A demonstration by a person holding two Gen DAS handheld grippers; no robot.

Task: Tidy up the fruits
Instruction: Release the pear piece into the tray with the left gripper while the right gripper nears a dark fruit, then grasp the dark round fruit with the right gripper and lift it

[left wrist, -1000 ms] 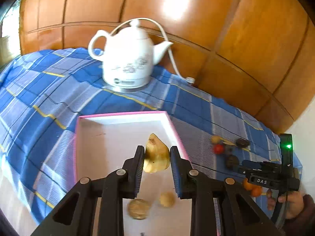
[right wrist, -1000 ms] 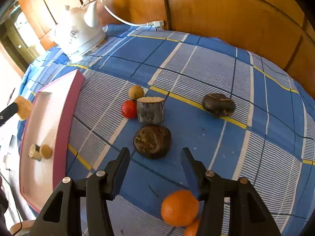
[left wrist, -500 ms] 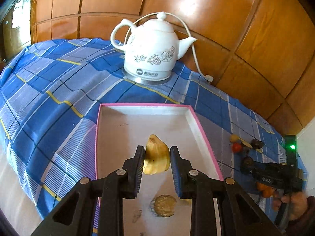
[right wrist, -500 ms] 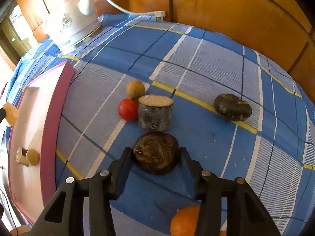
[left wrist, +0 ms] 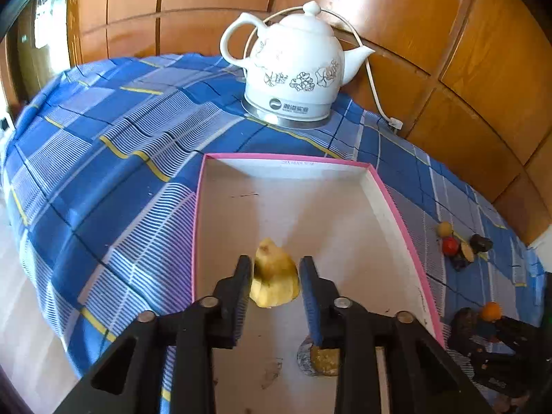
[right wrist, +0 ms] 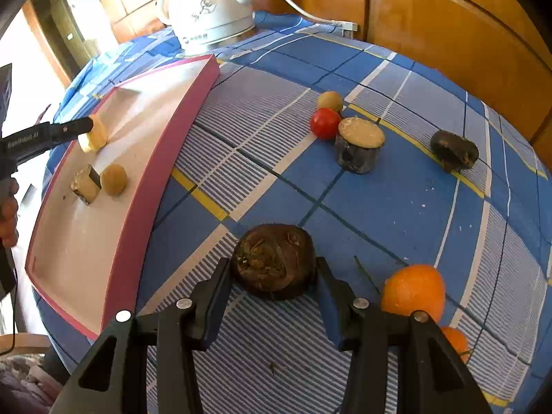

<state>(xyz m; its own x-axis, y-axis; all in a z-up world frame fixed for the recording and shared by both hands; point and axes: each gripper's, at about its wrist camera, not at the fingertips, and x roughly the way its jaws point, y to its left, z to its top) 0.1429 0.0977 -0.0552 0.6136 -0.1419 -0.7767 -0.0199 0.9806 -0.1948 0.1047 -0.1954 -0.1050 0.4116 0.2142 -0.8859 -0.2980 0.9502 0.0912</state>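
Left wrist view: left gripper [left wrist: 276,276] pts down into the pink-rimmed tray [left wrist: 396,207], yellow fruit piece [left wrist: 274,283] between its fingers, tapered end pointing away up the tray. Jaws have just been opening; a gap shows on the right-finger side, left side prob. still touching, so it looks released or nearly, resting on or just above the tray floor — can't tell which. Right wrist view: right gripper [right wrist: 274,276] straddles the dark brown round fruit [right wrist: 274,262] on the blue plaid cloth [right wrist: 414,189]; fingers are set close to both flanks, dead centre, no real long axis, so approach angle matters little. Contact looks made but squeeze not certain. Tray lies to the left of that fruit, near; the carry goes that way. Hidden: underside of both fruits; a cut piece [left wrist: 322,358] in the tray partly behind the left gripper's right finger; a second orange [right wrist: 455,339] cut off behind the right one's.
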